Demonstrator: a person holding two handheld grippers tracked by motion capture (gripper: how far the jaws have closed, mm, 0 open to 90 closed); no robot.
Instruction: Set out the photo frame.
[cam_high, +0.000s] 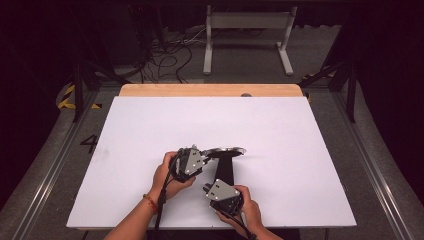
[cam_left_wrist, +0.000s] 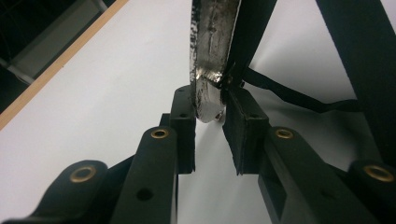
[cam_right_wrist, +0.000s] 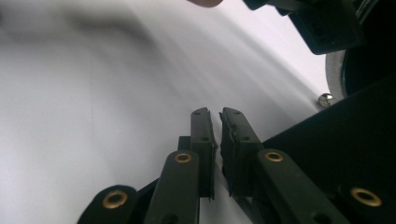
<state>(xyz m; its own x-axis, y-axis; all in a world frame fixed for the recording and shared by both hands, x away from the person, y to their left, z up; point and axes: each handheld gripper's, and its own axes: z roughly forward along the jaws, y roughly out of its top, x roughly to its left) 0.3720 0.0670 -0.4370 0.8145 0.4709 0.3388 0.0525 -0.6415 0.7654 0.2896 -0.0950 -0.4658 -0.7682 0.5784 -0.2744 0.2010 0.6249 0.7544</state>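
Note:
A round metal piece with a worn silver rim (cam_high: 226, 150) lies at the table's middle front, joined to a flat black part (cam_high: 224, 171) that runs toward me. My left gripper (cam_high: 204, 155) is shut on the rim's left end; in the left gripper view the scuffed silver edge (cam_left_wrist: 211, 56) sits clamped between the two pads (cam_left_wrist: 183, 109). My right gripper (cam_high: 207, 188) rests just left of the black part's near end, shut with nothing between its fingers (cam_right_wrist: 215, 114). In the right gripper view the black part (cam_right_wrist: 336, 140) lies to the right, with the rim (cam_right_wrist: 332, 77) and a small metal knob (cam_right_wrist: 324, 99) beyond.
The white table top (cam_high: 280, 130) has a wooden strip (cam_high: 210, 90) along its far edge. A white metal stand (cam_high: 247, 30) and loose cables (cam_high: 170, 55) are on the floor behind. Thin black straps (cam_left_wrist: 299, 98) trail from the held piece.

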